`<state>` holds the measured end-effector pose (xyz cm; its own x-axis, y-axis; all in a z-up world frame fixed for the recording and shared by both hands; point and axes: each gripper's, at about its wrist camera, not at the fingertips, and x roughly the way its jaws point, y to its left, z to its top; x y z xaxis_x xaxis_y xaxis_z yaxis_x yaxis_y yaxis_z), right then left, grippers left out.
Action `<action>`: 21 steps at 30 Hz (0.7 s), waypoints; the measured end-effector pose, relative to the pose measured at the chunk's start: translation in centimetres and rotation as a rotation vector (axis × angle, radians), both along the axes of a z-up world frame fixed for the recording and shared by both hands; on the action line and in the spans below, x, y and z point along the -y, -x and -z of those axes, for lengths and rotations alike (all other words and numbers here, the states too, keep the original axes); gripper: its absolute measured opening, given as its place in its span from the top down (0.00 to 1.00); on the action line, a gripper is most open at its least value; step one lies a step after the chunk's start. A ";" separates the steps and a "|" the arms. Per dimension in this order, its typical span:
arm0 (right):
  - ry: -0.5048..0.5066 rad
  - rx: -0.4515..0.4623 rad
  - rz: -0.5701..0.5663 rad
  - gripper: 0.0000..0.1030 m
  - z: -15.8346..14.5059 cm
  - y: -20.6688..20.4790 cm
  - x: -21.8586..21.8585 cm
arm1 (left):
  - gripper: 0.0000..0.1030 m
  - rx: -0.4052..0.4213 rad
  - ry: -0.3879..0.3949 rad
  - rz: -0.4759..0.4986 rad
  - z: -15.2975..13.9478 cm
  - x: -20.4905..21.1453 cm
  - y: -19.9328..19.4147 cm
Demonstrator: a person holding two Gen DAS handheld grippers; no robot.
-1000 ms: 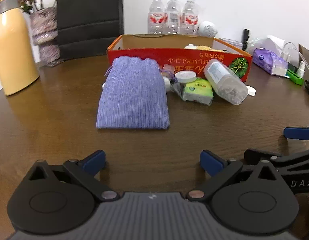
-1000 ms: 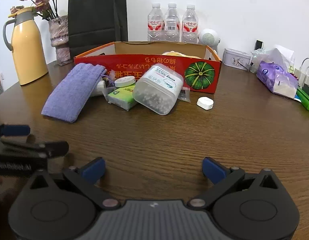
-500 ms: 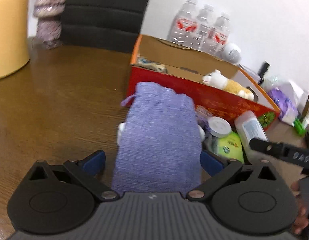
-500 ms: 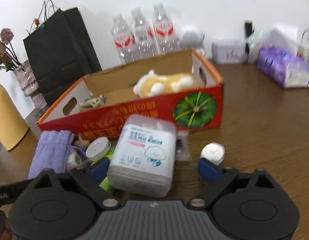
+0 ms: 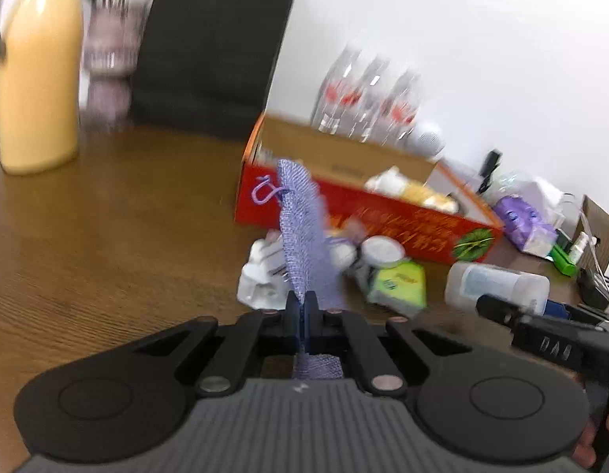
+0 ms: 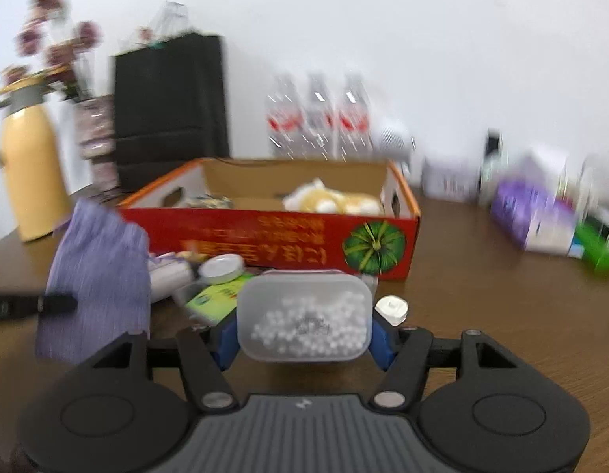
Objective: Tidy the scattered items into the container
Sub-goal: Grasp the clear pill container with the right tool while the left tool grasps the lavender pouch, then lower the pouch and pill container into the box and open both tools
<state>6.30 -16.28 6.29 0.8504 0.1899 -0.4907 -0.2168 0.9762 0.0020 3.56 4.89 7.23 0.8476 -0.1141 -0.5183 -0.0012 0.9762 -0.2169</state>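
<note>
Left tongs point(image 5: 302, 307) pinched tight on the purple cloth pouch point(image 5: 304, 232), which stands on edge off the desk point(image 5: 107, 236), in front of the red cardboard box point(image 5: 343, 213). Right tongs point(image 6: 304, 339) closing, blue pads against both sides of the clear tub of white beads point(image 6: 304, 315). Green packet point(image 6: 217, 299), round white lid point(image 6: 221, 266) and small white cap point(image 6: 391, 307) lie on the desk just before the box.

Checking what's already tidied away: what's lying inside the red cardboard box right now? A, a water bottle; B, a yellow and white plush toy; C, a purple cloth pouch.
B: the right wrist view shows the plush toy lying inside the red box.
</note>
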 end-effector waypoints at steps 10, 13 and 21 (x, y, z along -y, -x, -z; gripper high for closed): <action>0.061 0.082 0.000 0.39 -1.0 7.1 1.4 | 0.98 0.105 -0.049 0.115 -2.4 4.1 5.9; 0.029 0.096 0.017 0.39 -1.8 7.0 2.3 | 0.98 0.158 -0.038 0.137 -3.9 3.9 5.9; -0.050 0.178 -0.084 0.39 -8.2 -3.3 4.0 | 0.98 0.241 -0.071 0.380 -10.6 2.2 -6.7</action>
